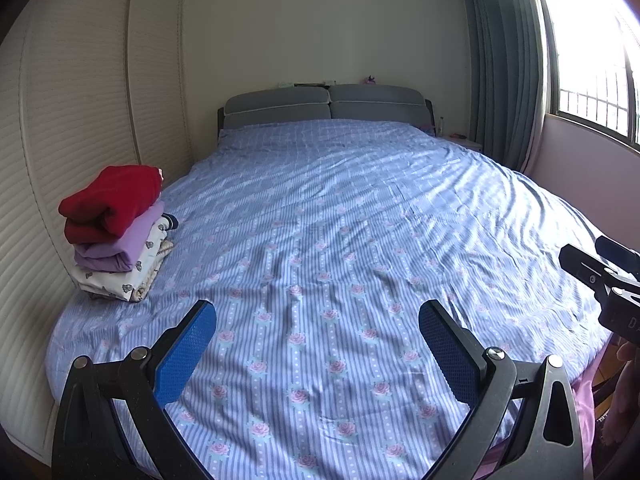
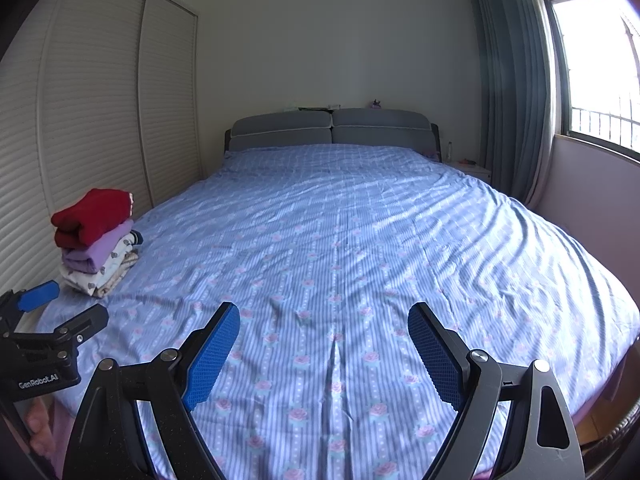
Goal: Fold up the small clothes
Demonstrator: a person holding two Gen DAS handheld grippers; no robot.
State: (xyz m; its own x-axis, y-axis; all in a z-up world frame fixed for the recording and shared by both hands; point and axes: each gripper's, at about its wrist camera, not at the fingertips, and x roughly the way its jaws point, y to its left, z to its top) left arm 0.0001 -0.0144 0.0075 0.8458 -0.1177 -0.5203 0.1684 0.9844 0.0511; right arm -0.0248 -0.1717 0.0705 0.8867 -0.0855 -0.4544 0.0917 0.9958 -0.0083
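Left wrist view shows the stack of folded clothes (image 1: 116, 232) at nine o'clock on the bed (image 1: 340, 220), kept aside so the middle stays free for folding. Left gripper (image 1: 318, 354) and right gripper (image 2: 324, 354) hover over the bedspread, jaws spread wide and gripping nothing, probably because no unfolded garment is in sight.

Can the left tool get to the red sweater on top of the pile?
Probably yes. The left tool is open and holds nothing, and only bare bedspread lies between it and the red sweater, which sits uncovered on top of the pile.
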